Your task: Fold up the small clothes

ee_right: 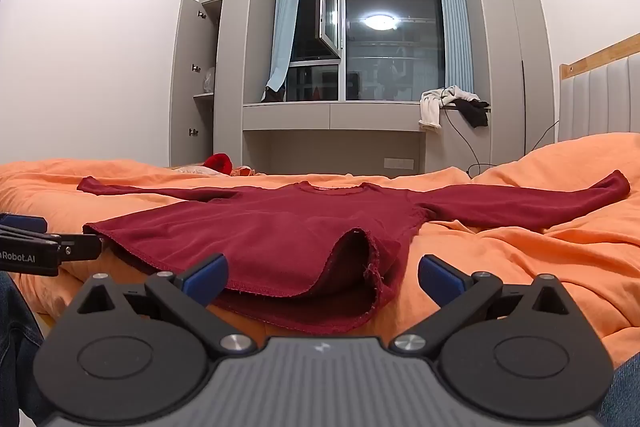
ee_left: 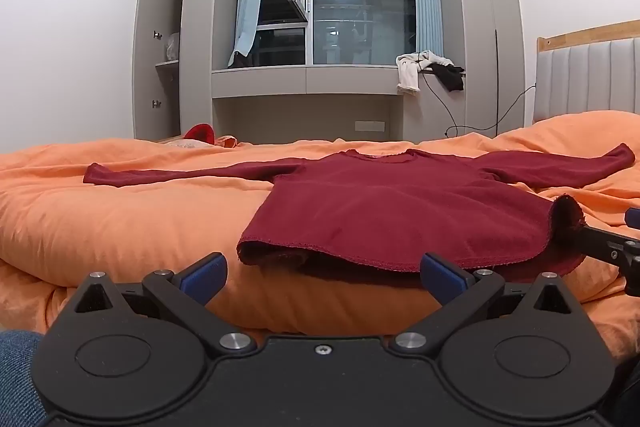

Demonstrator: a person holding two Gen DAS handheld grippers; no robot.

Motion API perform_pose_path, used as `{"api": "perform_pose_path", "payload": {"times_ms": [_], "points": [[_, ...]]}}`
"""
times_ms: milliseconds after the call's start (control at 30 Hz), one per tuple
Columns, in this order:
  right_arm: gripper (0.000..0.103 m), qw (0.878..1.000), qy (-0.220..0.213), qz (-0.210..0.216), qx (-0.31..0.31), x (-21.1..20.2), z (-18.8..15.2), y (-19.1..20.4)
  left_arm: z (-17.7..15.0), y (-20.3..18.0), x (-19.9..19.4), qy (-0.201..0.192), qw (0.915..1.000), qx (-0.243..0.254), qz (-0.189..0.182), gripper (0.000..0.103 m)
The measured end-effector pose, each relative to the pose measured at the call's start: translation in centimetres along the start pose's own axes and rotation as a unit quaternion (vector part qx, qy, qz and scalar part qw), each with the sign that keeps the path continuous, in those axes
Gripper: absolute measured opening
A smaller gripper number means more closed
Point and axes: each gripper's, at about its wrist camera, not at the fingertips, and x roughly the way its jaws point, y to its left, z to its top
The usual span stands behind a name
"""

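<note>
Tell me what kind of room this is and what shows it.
Most likely a bedroom: a bed with an orange duvet and padded headboard, built-in wardrobes flanking a curtained window. A red long-sleeved top lies spread on the duvet.

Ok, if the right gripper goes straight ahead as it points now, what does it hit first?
Probably the raised hem of the dark red shirt, which lies between the open right gripper fingers' line; depth is unclear.
</note>
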Motion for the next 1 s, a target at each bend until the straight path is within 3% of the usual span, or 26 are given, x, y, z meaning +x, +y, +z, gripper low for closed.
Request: {"api": "perform_pose_path", "payload": {"times_ms": [1000], "points": [[0.103, 1.000, 0.003, 0.000, 0.000, 0.30, -0.11, 0.10, -0.07, -0.03, 0.11, 0.005, 1.0000, 0.002, 0.003, 0.102]]}}
